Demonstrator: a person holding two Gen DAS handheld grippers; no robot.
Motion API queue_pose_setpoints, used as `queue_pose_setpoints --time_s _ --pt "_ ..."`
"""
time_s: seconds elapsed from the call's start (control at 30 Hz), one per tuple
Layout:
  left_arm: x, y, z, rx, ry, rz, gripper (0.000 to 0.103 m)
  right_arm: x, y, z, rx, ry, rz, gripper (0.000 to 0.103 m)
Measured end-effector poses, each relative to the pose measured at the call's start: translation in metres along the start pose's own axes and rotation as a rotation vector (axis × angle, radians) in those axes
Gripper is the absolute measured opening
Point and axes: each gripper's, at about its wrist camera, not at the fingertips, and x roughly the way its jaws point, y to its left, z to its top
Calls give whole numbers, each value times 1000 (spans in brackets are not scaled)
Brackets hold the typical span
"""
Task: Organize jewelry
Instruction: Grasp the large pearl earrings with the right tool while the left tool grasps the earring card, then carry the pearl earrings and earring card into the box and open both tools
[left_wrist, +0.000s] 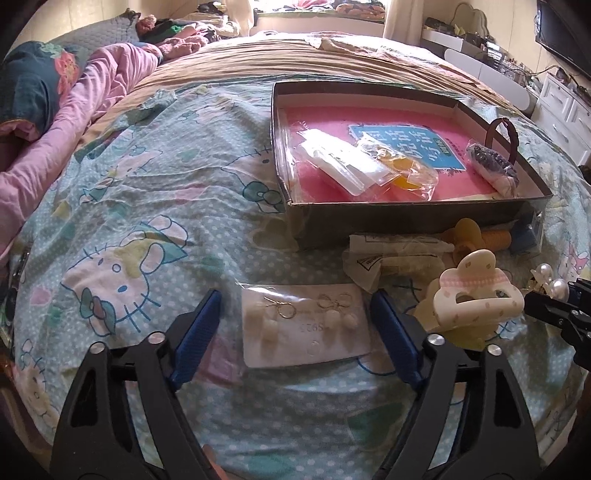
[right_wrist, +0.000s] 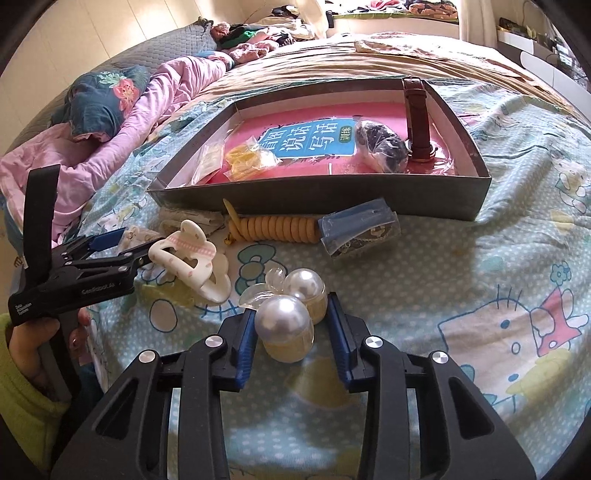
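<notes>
A white earring card in a clear bag (left_wrist: 304, 326) lies on the bed between the open fingers of my left gripper (left_wrist: 295, 301), which also shows in the right wrist view (right_wrist: 110, 236). My right gripper (right_wrist: 291, 306) is open around a clear hair claw with two big pearls (right_wrist: 291, 314), not pressing it. A cream cloud-shaped hair claw (left_wrist: 476, 295) lies between the two grippers, also seen in the right wrist view (right_wrist: 192, 258). The dark box lid (left_wrist: 406, 214) (right_wrist: 332, 195) holds bagged jewelry, a brown watch (right_wrist: 417, 118) and a pink book.
In front of the box lie a yellow spiral hair tie (right_wrist: 277, 229), a blue-backed bag (right_wrist: 358, 229) and crumpled clear bags (left_wrist: 388, 254). Pink bedding (right_wrist: 110, 125) is piled at the left. White drawers (left_wrist: 561, 103) stand at the far right.
</notes>
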Motion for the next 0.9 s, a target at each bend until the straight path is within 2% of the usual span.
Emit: queue_pose_setpoints --time_s 0.03,0.23,0.63,0.9 --pt "-1 -1 0 5 -2 -6 63 -2 0 -1 -2 -1 0 34" --pt "-7 0 -1 -2 -1 -18 58 -9 1 -2 -11 -4 4 34" --pt "-56 8 -2 -49 -87 -95 58 -30 8 2 -34 -42 23 34" --pt "-68 4 0 -47 -116 -128 58 -38 14 8 -47 -64 44 34"
